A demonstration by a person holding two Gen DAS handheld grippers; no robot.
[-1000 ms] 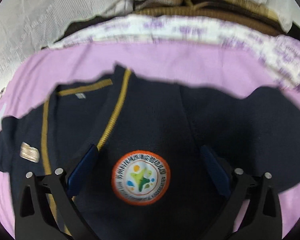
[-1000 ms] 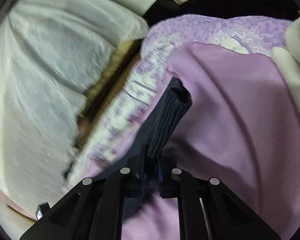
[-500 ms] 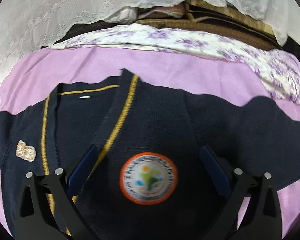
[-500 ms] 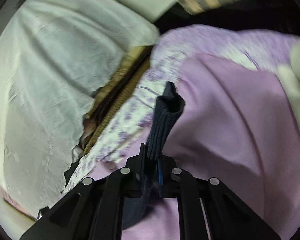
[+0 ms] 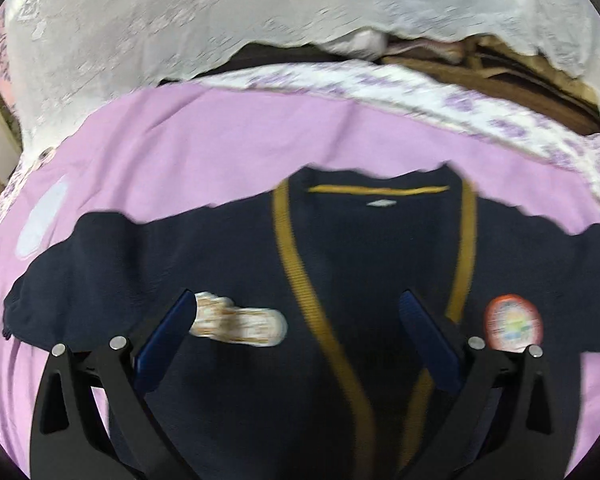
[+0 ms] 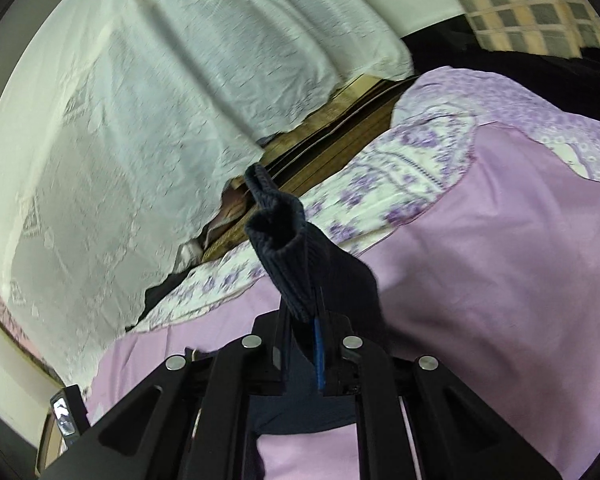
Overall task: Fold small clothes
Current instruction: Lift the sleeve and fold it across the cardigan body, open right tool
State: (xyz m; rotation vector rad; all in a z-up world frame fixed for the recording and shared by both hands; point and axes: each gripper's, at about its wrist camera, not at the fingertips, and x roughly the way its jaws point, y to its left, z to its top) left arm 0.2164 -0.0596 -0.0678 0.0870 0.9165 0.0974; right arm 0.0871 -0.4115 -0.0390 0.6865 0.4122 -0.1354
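Note:
A small navy cardigan with mustard trim lies face up on the pink sheet. It carries a beige patch on its left chest and a round orange badge on its right. My left gripper hovers over the chest, open, with nothing between its blue pads. In the right wrist view my right gripper is shut on the cardigan's ribbed sleeve cuff, which sticks up above the sheet.
White lace cloth hangs beyond the bed. A purple floral bedcover borders the pink sheet, with wooden slats in the gap behind. A checked pillow lies at the far right.
My left gripper has slid left across the cardigan, so the round badge now sits at the right and the beige patch is between the fingers. My right gripper has lifted and rolled with the cuff.

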